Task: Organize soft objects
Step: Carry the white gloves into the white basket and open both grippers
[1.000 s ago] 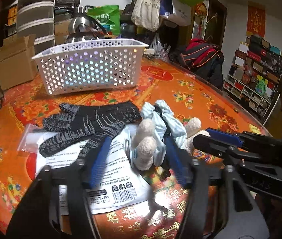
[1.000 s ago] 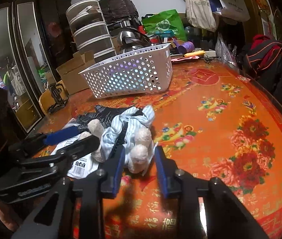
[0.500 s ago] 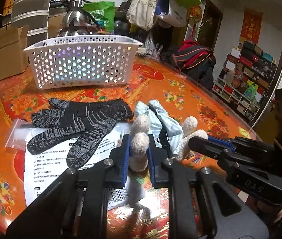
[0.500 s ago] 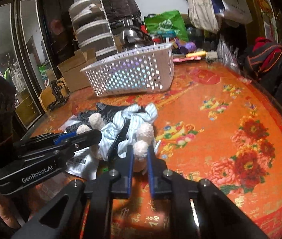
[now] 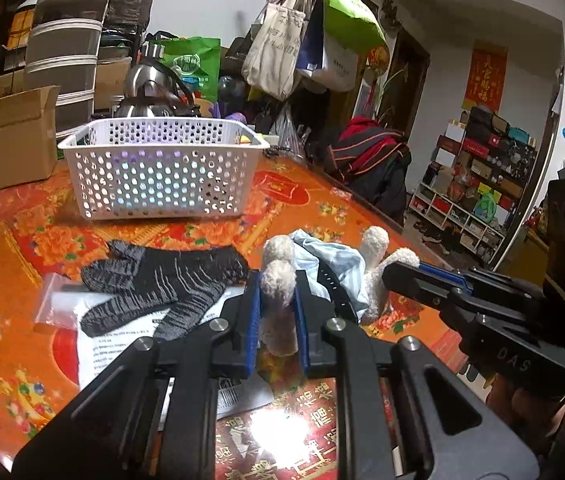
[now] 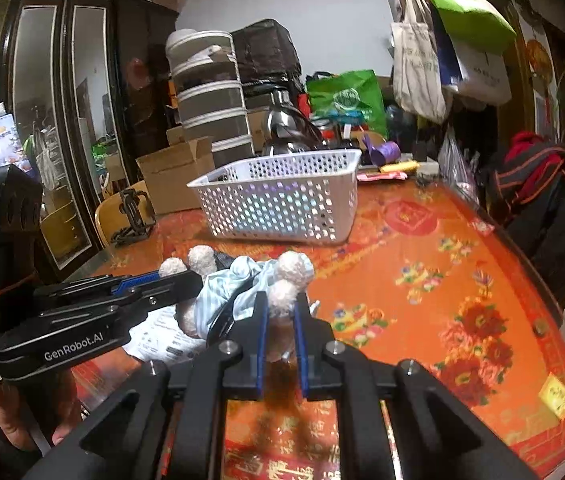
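Both the left gripper (image 5: 276, 300) and right gripper (image 6: 280, 312) pinch the plush toy's (image 5: 322, 268) limbs, evidently for carrying to the basket (image 5: 162, 172) at 12 o'clock.

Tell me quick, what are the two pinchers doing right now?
Left gripper: shut on one fuzzy limb of the plush toy.
Right gripper: shut on another fuzzy limb of the same toy.
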